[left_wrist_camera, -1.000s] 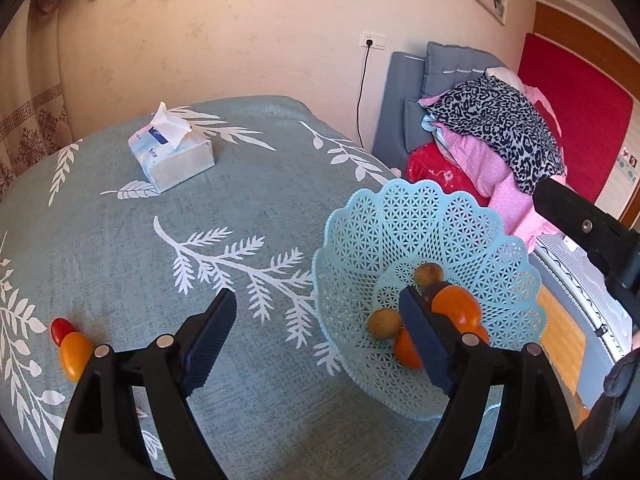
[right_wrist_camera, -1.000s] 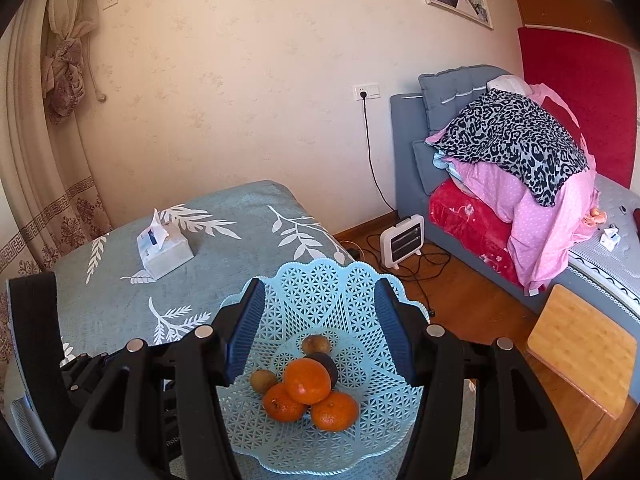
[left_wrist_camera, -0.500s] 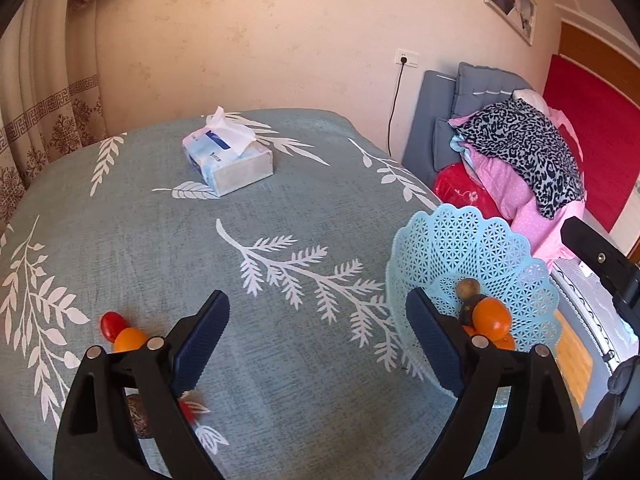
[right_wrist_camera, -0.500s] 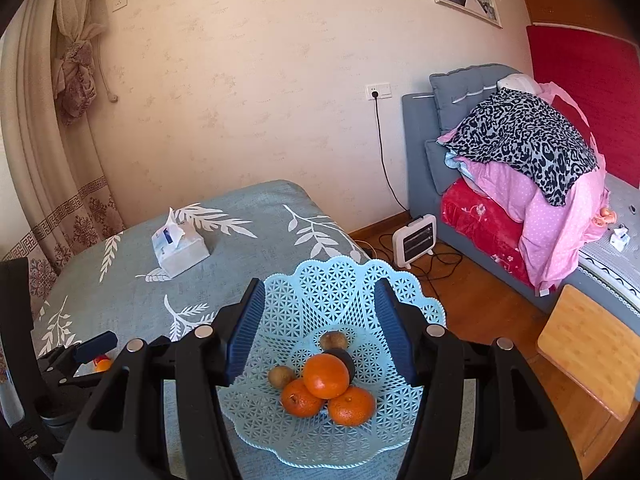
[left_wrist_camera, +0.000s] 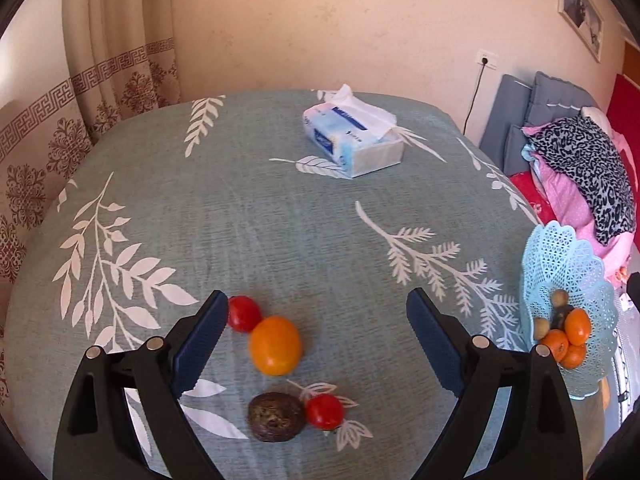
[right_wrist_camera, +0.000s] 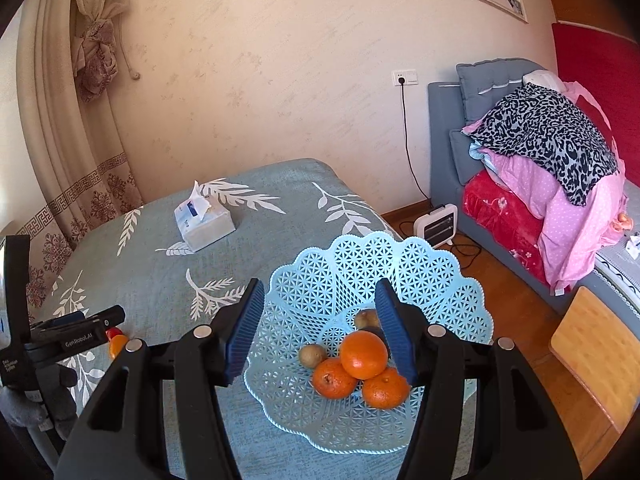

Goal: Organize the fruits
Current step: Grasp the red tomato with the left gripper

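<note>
My left gripper [left_wrist_camera: 316, 340] is open and empty above loose fruit on the teal tablecloth: an orange-yellow fruit [left_wrist_camera: 275, 345], a red tomato [left_wrist_camera: 244, 313] by the left finger, a second tomato [left_wrist_camera: 325, 411] and a dark brown wrinkled fruit [left_wrist_camera: 275, 416]. The light blue lattice basket [left_wrist_camera: 568, 256] stands at the far right. My right gripper [right_wrist_camera: 320, 332] is open and empty over that basket [right_wrist_camera: 360, 264], which holds three oranges [right_wrist_camera: 363, 354], two kiwis [right_wrist_camera: 312, 356] and a dark fruit. The left gripper shows in the right wrist view [right_wrist_camera: 76, 332].
A tissue box [left_wrist_camera: 352, 142] lies at the back of the table [left_wrist_camera: 240, 220]. Curtains hang on the left. A sofa piled with blankets [right_wrist_camera: 552, 168], a small heater [right_wrist_camera: 436, 224] and a wooden stool [right_wrist_camera: 592, 356] are to the right.
My left gripper has swung left, away from the basket, and now faces the loose fruit. The right gripper has stayed over the basket, open.
</note>
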{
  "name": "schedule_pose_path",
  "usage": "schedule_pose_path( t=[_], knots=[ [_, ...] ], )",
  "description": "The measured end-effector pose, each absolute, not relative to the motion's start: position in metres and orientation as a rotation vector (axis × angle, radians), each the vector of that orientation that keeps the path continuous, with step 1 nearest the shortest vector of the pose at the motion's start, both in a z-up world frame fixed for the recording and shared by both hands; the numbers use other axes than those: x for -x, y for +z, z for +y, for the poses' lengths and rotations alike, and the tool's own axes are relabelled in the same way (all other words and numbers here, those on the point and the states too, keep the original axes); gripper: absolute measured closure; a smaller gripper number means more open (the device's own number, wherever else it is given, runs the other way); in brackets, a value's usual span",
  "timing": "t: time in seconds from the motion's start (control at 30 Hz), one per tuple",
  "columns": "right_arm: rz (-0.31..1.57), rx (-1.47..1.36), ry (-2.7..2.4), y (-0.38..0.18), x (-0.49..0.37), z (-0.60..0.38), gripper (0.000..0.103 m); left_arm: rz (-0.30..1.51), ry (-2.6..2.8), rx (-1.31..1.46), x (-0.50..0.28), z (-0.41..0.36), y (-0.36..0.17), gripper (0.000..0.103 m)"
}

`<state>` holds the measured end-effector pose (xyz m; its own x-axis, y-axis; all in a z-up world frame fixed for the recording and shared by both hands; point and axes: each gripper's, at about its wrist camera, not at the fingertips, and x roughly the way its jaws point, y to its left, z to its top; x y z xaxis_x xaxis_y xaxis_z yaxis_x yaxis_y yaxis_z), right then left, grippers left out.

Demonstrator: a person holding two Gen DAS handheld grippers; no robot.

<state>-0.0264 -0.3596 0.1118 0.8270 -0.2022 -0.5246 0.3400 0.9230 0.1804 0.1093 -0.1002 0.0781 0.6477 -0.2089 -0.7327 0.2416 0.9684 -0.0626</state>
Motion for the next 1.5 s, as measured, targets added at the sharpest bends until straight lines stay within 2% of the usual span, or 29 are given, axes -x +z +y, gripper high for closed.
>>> schedule_pose_path(
  t=[0.13, 0.23, 0.3, 0.47, 0.83, 1.03, 1.07, 1.5],
  knots=[
    [0.535, -0.258, -0.274, 0.11, 0.024, -0.354, 0.037, 0.906, -0.202, 0.028, -0.127, -0.072, 0.071, 0.013],
    [0.543, -0.247, -0.265, 0.108, 0.022, -0.35, 0.037, 0.955, -0.179, 0.077, -0.137, -0.055, 0.063, 0.015],
    [0.548, -0.243, -0.262, 0.107, 0.021, -0.349, 0.037, 0.983, -0.156, 0.101, -0.144, -0.047, 0.057, 0.025],
    [0.556, -0.24, -0.258, 0.104, 0.019, -0.346, 0.037, 1.041, -0.133, 0.137, -0.156, -0.038, 0.039, 0.037],
    [0.58, -0.219, -0.246, 0.095, 0.014, -0.339, 0.037, 1.056, -0.132, 0.162, -0.171, -0.043, 0.022, 0.053],
    [0.598, -0.206, -0.239, 0.088, 0.009, -0.334, 0.037, 1.032, -0.148, 0.189, -0.171, -0.04, 0.022, 0.069],
    [0.602, -0.203, -0.236, 0.086, 0.008, -0.333, 0.037, 1.032, -0.163, 0.201, -0.17, -0.039, 0.022, 0.075],
    [0.695, -0.247, -0.069, 0.062, -0.008, -0.304, 0.037, 0.894, -0.145, 0.226, -0.145, -0.019, 0.049, 0.076]
  ],
)
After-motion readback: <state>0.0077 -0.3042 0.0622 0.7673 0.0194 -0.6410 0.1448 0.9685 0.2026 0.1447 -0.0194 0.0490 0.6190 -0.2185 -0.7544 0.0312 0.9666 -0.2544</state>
